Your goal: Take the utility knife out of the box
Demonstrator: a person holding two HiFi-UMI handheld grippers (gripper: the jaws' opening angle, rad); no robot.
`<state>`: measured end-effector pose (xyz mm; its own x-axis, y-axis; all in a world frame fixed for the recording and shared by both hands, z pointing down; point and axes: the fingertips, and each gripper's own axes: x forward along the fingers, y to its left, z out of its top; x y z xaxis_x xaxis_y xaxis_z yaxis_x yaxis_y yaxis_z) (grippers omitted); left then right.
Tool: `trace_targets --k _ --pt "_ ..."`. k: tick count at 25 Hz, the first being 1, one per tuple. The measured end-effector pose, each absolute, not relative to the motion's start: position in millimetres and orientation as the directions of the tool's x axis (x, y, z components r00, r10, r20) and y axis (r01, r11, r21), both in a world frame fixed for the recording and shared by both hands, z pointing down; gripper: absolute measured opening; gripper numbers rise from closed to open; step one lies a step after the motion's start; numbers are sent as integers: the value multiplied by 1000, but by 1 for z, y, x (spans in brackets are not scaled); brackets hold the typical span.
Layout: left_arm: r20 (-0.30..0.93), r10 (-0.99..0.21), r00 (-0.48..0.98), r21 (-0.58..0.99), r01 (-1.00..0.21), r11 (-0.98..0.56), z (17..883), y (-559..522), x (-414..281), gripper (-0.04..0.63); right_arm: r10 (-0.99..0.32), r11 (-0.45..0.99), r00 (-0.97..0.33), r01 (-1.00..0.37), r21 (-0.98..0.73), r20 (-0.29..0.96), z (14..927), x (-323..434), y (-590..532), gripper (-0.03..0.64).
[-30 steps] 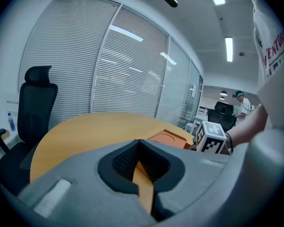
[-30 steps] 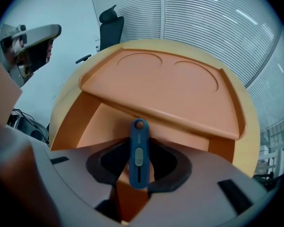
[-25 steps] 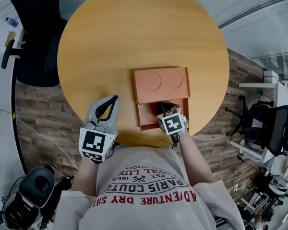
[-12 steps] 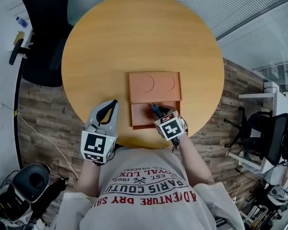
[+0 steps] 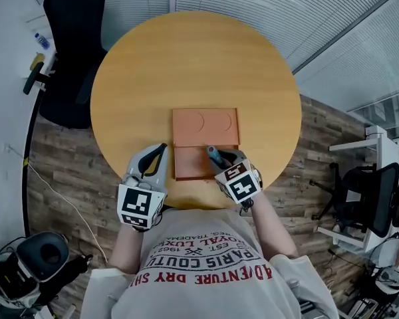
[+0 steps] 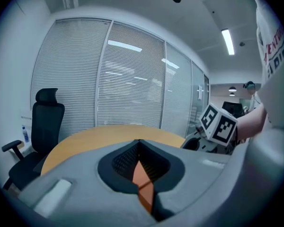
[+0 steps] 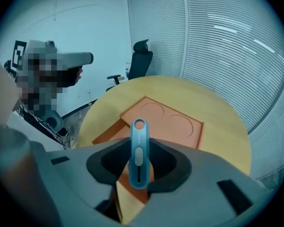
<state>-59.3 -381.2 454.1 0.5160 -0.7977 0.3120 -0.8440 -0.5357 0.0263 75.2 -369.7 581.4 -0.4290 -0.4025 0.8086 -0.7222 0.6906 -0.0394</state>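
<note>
Removal step, nearly done: slim blue-grey plastic utility knife [image 7: 138,152] is held clamped in R gripper [image 5: 221,159] over flat orange open box [image 5: 205,126] on round wooden table [image 5: 186,58], L gripper [image 5: 158,153] is shut & empty; next, knife is to be carried clear w/ firm grip.

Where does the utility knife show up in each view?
Head view: utility knife juts from the right gripper, over the orange box.
Left gripper view: not in it.
Right gripper view: utility knife at centre, held between the jaws.
Shared landmark: orange box.
</note>
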Motion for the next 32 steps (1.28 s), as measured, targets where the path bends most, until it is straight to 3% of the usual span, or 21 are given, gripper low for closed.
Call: trace_targets --k 11,23,32 --pt "248 -794 555 -70 -807 -586 412 -366 -24 -5 -647 644 -545 -765 0 533 471 84 -379 132" --pt "148 -837 526 -93 -836 -541 366 -371 -26 -5 -870 466 -455 -885 16 190 379 137 -376 132" --pt "146 -840 523 -99 -837 -538 363 -371 -26 -5 -885 444 -434 -896 24 167 379 142 -376 132"
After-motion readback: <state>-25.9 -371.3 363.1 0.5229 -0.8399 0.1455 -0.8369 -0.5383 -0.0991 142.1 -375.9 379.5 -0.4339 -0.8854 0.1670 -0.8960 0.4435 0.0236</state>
